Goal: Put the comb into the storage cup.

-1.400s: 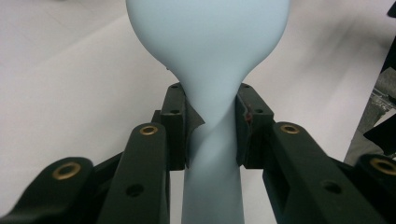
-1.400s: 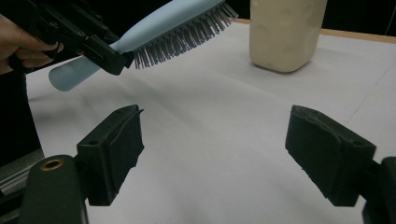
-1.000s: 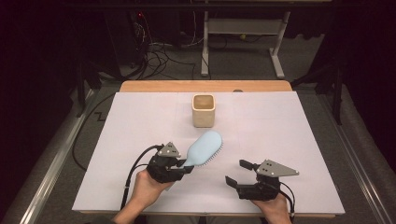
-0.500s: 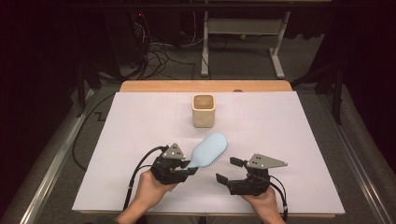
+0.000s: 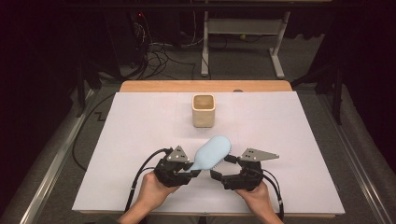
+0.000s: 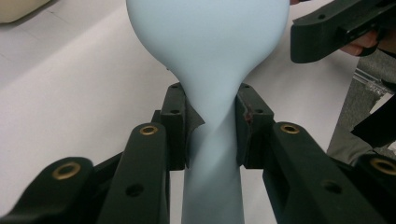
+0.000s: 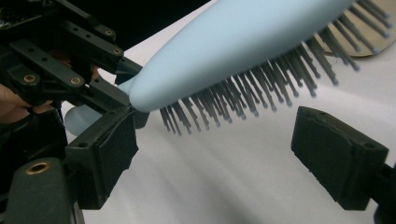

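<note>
The pale blue hairbrush (image 5: 212, 152) is pinched at its neck by the left gripper (image 5: 187, 171), held above the counter (image 5: 140, 126) near the cup (image 5: 203, 110), probably for handover; the right gripper (image 5: 223, 169) fingers are spread under its bristles

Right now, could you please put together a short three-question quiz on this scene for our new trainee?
1. True or false: the left tongs are shut on the handle of the light blue hairbrush.
2. Multiple choice: how do the right tongs stand? A) shut on the brush head B) open, jaws apart beneath the bristles C) shut on the cup
3. Fill in: the beige cup stands on the white table, on the ____ side of the brush from the person.

Key: 1 true; 2 B; 3 far.
</note>
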Motion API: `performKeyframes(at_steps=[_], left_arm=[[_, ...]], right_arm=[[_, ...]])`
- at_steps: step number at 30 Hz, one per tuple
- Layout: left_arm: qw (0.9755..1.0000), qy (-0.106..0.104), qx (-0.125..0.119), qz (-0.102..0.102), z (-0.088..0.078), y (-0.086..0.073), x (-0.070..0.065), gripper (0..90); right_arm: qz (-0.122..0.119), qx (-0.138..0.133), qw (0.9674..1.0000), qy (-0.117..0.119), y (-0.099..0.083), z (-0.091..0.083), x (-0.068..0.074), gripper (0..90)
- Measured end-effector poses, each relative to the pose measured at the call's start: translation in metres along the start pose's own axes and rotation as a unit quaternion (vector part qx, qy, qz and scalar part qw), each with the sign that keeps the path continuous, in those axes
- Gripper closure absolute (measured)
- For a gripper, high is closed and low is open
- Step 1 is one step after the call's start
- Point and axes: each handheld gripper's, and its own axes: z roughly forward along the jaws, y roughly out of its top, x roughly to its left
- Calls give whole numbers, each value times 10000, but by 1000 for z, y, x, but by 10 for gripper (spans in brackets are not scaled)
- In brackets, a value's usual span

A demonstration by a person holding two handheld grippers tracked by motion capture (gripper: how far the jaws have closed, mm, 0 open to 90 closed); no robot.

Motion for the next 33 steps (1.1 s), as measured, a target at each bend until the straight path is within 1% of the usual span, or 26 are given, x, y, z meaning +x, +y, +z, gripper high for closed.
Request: performKeyframes(at_steps=[4,8,10,14,18,23,26,33], left_arm=[[10000,13,52,41,3,0,-2,696],[10000,1,53,22,7,-1,-4,696],[9999,-15,105,47,9,-1,-4,695],[9999,-30,102,29,11,0,-5,696],[9999,-32,101,39,11,1,-6,696],[10000,24,30,46,8,3,-7,695],[10000,51,-23,32,7,4,-7,696],[9999,119,-24,69,5,7,-8,695]], right_arm=[[54,-3,10000,24,1,1,-1,150],[118,-6,9999,41,2,2,-2,143],[154,-19,9999,41,2,2,-3,140],[294,-6,9995,96,3,3,-5,138],[329,-19,9994,101,6,5,-3,133],[388,-141,9991,117,15,3,0,133],[364,-187,9991,118,23,2,1,142],[350,-177,9992,92,35,0,4,169]])
